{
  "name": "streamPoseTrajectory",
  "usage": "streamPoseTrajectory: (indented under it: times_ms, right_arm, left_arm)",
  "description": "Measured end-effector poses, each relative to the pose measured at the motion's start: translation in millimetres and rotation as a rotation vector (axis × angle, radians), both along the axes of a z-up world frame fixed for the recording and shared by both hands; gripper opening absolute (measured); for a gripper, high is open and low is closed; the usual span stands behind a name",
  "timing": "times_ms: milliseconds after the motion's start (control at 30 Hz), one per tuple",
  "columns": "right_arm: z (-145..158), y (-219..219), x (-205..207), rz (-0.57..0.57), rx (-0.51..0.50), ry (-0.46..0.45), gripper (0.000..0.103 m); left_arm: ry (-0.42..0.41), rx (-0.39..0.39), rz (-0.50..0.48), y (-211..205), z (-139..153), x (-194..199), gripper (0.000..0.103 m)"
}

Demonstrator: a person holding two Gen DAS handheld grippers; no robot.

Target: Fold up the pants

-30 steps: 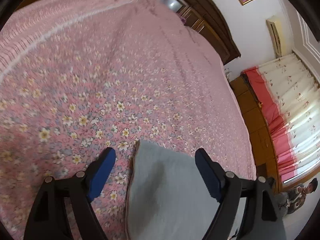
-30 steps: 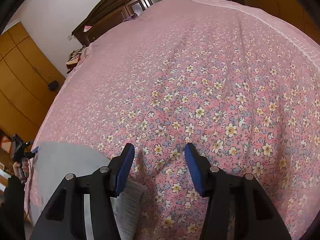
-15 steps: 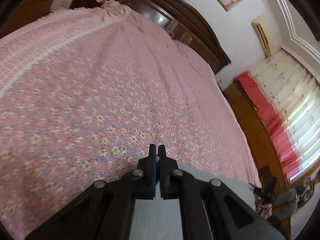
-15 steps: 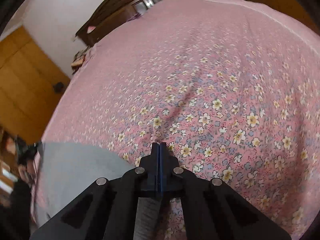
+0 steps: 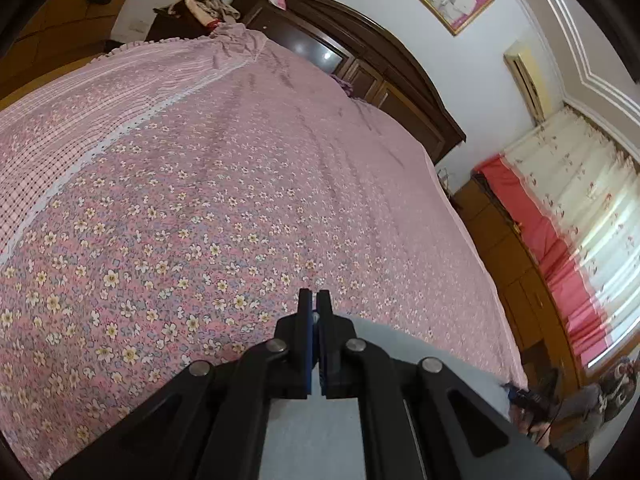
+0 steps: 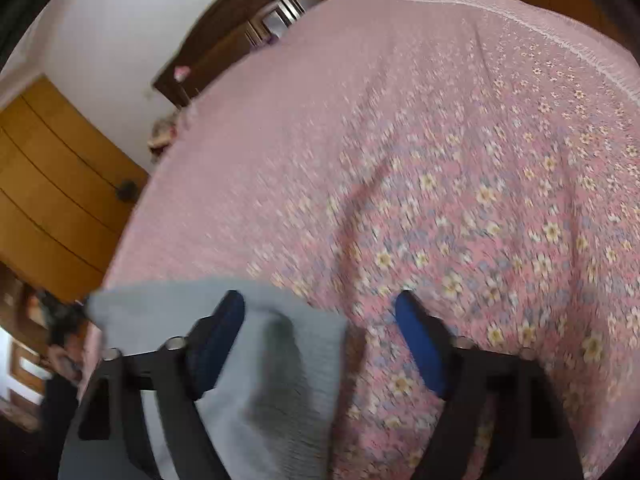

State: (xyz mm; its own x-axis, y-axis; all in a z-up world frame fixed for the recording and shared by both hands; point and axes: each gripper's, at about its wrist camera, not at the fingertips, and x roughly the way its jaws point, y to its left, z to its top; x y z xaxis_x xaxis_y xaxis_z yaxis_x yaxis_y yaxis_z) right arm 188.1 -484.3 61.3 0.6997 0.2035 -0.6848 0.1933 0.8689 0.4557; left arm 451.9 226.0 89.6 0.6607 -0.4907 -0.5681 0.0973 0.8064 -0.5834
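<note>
The grey pants point(image 5: 312, 440) lie on the pink flowered bedspread point(image 5: 200, 200) near its front edge. My left gripper point(image 5: 314, 296) is shut, its blue pads pressed together on the pants' far edge, and the cloth runs back under its arms. In the blurred right wrist view, a ribbed grey corner of the pants point(image 6: 280, 360) lies between the blue fingers of my right gripper point(image 6: 320, 300). Its jaws are opening and stand wide apart, and the pads do not press the cloth.
The bedspread covers the whole bed up to a dark wooden headboard point(image 5: 360, 52). Wooden wardrobe doors point(image 6: 48, 184) stand at the left in the right wrist view. A red and white curtain point(image 5: 568, 216) hangs by the window. A seated person point(image 5: 600, 392) is beyond the bed's corner.
The left gripper shut on the pants' edge and rose, showing more of the bed and room. The right gripper shut, then reopened, with the pants' corner now between its fingers.
</note>
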Motion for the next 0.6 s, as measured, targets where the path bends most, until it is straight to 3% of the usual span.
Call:
streamPoseTrajectory:
  times_ms: [33,300,600]
  right_arm:
    - [-0.9,0.0,-1.4,-0.013,-0.011,0.015,0.021]
    - [31.1,0.1,-40.0,0.008,-0.031,-0.161,0.02]
    - [72.3,12.2,-125.5,0.114,-0.103,-0.241,0.02]
  left_arm:
    - [0.0,-0.002,0.006,-1.5,2.4,-3.0,0.002]
    - [-0.027,-0.067,0.027,-3.4,38.6,-29.9,0.002]
    - [-0.128,-0.094,0.014,27.5,89.2,-113.4,0.002]
